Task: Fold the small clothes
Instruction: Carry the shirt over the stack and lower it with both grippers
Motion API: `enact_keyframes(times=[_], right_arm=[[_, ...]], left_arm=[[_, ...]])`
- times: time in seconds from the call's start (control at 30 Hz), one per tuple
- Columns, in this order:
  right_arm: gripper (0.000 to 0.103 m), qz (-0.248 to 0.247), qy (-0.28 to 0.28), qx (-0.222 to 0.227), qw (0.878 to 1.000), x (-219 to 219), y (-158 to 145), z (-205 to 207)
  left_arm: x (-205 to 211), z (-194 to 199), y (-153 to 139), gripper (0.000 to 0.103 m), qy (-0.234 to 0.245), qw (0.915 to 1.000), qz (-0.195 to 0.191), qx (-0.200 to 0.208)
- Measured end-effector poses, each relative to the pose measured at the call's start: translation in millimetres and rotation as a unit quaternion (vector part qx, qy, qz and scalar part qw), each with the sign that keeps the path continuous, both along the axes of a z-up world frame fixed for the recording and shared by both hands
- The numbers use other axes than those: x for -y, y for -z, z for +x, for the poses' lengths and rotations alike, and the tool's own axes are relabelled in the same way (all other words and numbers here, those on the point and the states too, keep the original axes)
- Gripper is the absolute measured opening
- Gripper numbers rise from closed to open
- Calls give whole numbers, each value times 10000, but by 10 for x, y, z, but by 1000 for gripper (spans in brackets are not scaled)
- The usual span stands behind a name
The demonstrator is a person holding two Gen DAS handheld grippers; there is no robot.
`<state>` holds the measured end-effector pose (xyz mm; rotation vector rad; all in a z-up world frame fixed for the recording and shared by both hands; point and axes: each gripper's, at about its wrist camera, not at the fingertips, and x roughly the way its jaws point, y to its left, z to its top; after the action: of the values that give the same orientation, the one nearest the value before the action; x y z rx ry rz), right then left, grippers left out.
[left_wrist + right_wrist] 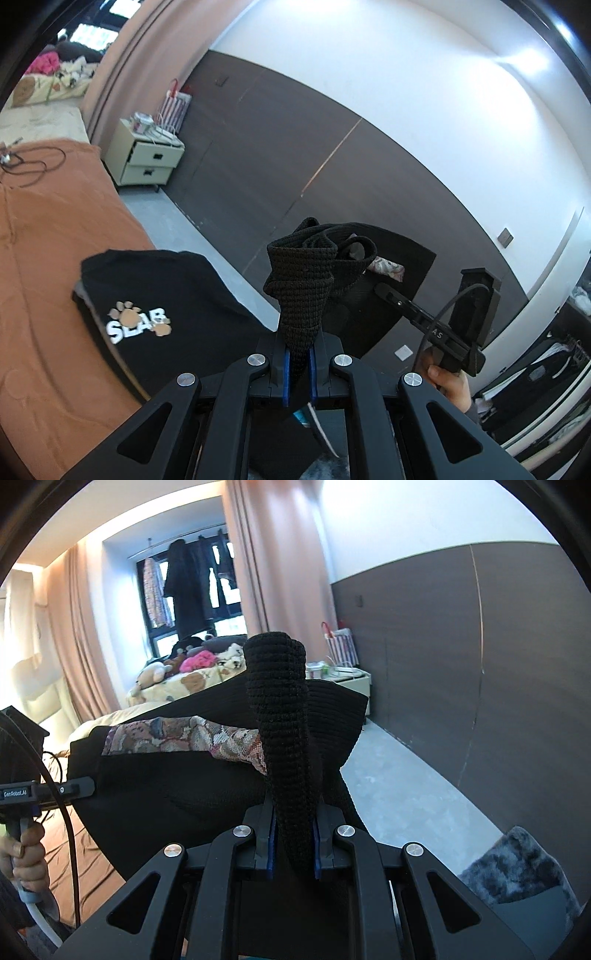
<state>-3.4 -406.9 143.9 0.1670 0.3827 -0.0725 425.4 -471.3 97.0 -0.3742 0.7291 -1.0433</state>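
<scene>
I hold a black knit garment (207,782) with a floral patterned band (184,736) up in the air between both grippers. My left gripper (299,369) is shut on one bunched black knit corner (301,291). My right gripper (293,845) is shut on the other bunched corner (284,716). The right gripper also shows in the left wrist view (436,328), off to the right, and the left gripper in the right wrist view (44,794), at the left. A folded black shirt with a "SLAB" paw print (147,302) lies on the orange bed cover (40,295).
A cream nightstand (146,157) stands by the dark panelled wall (280,155). A grey floor strip (413,775) runs beside the bed. Stuffed toys and pink cloth (192,664) pile at the bed's far end. A cable (33,166) lies on the cover. Grey fuzzy fabric (517,864) lies at lower right.
</scene>
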Motion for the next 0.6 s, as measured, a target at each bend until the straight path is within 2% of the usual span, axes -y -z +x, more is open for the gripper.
enact_keyframes(times=[0.3, 0.6], right_arm=[[9, 64, 175, -162, 9997, -382, 19, 141], [9, 61, 154, -496, 9986, -975, 37, 679]], left_arm=[[76, 423, 125, 7, -48, 9998, 26, -166], [32, 1044, 421, 6, -228, 9987, 56, -443]])
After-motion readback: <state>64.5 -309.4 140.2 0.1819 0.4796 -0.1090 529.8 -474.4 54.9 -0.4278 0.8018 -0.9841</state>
